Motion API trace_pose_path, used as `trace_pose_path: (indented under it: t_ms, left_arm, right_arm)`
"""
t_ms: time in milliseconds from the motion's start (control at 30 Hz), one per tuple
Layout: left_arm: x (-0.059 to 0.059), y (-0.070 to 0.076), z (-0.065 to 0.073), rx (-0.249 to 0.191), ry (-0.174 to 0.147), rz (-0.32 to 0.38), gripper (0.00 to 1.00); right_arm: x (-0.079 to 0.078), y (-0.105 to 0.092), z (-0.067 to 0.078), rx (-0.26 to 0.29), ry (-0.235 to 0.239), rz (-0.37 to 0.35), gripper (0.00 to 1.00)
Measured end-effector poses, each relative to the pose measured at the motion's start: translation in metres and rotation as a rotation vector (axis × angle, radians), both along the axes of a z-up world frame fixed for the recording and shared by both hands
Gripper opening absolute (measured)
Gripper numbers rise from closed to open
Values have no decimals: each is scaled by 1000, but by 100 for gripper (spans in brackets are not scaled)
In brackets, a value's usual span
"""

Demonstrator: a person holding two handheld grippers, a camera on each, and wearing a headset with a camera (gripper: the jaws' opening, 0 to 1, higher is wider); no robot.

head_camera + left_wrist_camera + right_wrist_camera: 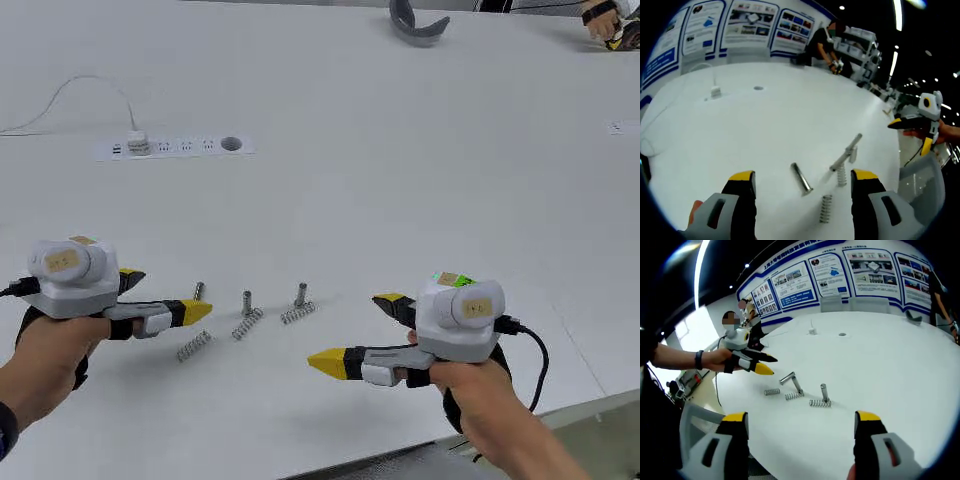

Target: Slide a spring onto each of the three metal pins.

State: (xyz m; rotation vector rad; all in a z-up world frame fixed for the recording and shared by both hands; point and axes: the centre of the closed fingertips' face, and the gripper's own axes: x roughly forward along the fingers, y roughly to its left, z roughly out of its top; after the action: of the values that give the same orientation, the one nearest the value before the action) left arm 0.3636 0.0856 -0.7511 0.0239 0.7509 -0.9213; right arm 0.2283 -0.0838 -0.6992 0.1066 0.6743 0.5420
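- Left gripper [168, 293], fingers [195, 311] spread apart, hovers just left of the pins [247, 302]
- Right gripper [357, 330], fingers [325, 362] also apart, hovers right of the pins

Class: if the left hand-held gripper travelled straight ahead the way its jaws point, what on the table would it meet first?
Most likely the nearest metal pin, standing almost centred ahead of the left hand-held gripper; a loose spring lies just beside that line. Height above the table is unclear.

place: showroom-lab | cue: blue wall display boards [831, 275] — white workbench [400, 200]
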Motion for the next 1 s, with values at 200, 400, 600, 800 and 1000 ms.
trace_pose_path:
  t_ms: [200, 400, 600, 800, 1000]
  left_arm:
    - [3, -8, -13, 19, 25, -6, 73]
    - [6, -11, -23, 33, 38, -3, 68]
    - [11, -14, -29, 53, 35, 9, 59]
    - [12, -16, -35, 69, 41, 18, 46]
    - [11, -19, -38, 83, 47, 28, 35]
  right_arm:
    - [-3, -3, -4, -2, 14, -4, 88]
    - [-4, -6, -8, -1, 26, -12, 88]
    - [-5, -6, -11, -1, 36, -14, 87]
    - [-5, -6, -13, 2, 39, -15, 87]
    - [-6, -5, -15, 3, 44, -12, 86]
